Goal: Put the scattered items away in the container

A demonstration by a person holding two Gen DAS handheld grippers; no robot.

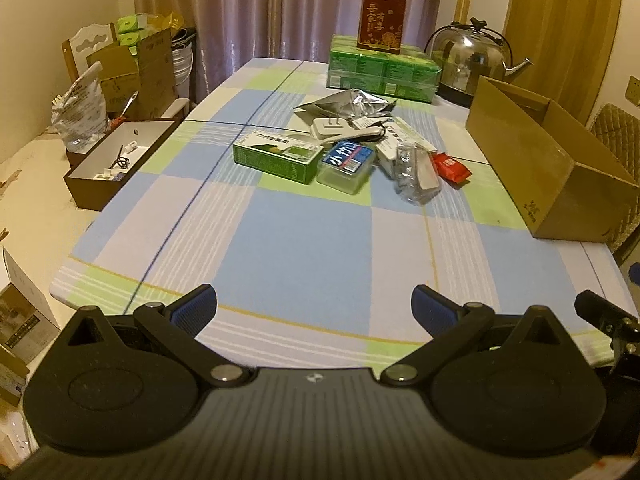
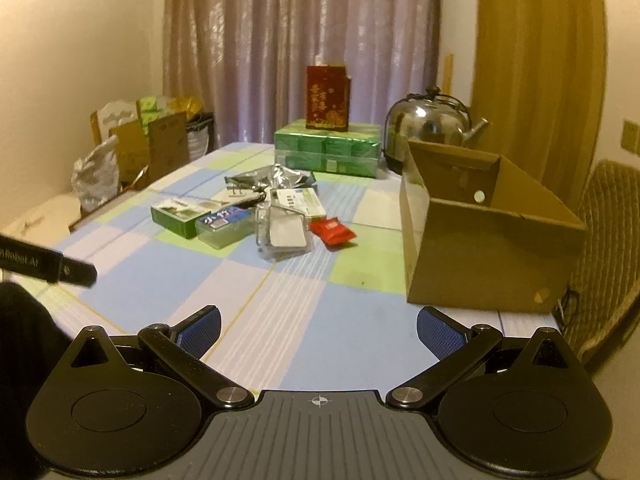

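Currently both claws, left and right, are released; cardboard box lies lengthwise away from the cameras, mouth upward.

1. The near stretch of the checked blue, green and white tablecloth lay bare, open to both wide-spread grippers.
2. A cluster blocked the middle: a flat green carton, a clear plastic tub with a blue label, a crinkled clear packet and a small red sachet, touching or just beside one another.
3. The open brown cardboard box walled off the right edge.
4. A stack of green packs and a steel kettle closed the far end.
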